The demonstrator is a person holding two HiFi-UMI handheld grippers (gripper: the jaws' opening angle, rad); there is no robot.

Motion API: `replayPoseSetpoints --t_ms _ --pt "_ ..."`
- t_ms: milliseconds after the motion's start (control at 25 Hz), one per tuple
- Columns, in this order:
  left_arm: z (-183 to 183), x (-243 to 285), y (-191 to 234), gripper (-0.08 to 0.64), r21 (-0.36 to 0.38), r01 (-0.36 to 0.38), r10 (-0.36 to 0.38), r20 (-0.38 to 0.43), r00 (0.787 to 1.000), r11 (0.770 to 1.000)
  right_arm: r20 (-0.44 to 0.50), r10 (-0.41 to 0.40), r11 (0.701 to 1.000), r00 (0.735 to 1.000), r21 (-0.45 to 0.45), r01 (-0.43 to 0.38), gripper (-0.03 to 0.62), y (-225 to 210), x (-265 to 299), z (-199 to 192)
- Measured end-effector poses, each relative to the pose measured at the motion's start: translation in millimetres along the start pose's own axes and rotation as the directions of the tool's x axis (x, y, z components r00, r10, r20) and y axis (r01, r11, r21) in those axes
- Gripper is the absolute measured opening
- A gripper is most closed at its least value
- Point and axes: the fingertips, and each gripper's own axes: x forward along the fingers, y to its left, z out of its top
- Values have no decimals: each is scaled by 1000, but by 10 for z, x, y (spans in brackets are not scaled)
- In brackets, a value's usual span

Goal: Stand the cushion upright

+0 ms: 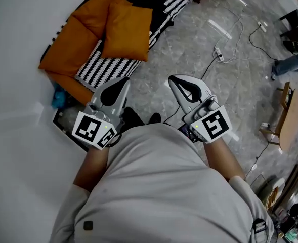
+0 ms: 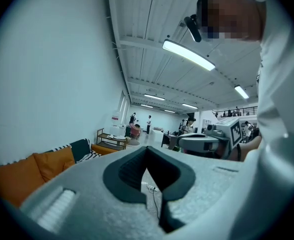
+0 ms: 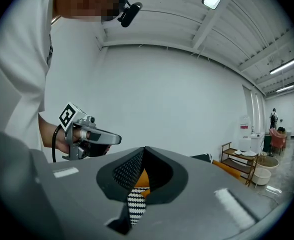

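While the orange cushion [image 1: 127, 29] appears to lie flat on the striped throw [image 1: 108, 65] of the low sofa [image 1: 68, 52] at the far left by the wall, neither claw is near it. The left claw [image 1: 122, 81] has its jaws pressed together with nothing between them, held out roughly level over the floor [image 1: 189, 44]. The right claw [image 1: 175, 80], close beside it, is likewise closed and empty. This looks like the approach step, with the lift not yet begun. Next, both claws would need to reach the sofa, part their jaws, take the cushion by an edge, and tip it up against the sofa's back
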Motion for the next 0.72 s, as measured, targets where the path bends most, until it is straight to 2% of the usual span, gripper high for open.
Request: replayPoseSetpoints --t_ms 120,480,720 --pt "45 144 183 5 20 -15 15 5 1000 1000 -1 11 1000 1000 -6 -11 11 -176 154 -9" --pt "68 777 1023 5 -8 12 -12 -2 1000 1000 -4 -9 1000 1000 -6 9 11 -785 859 13" --pt "356 1130 1784 5 3 36 -36 -5 999 999 12 -11 1000 1000 1 11 11 -1164 1714 231"
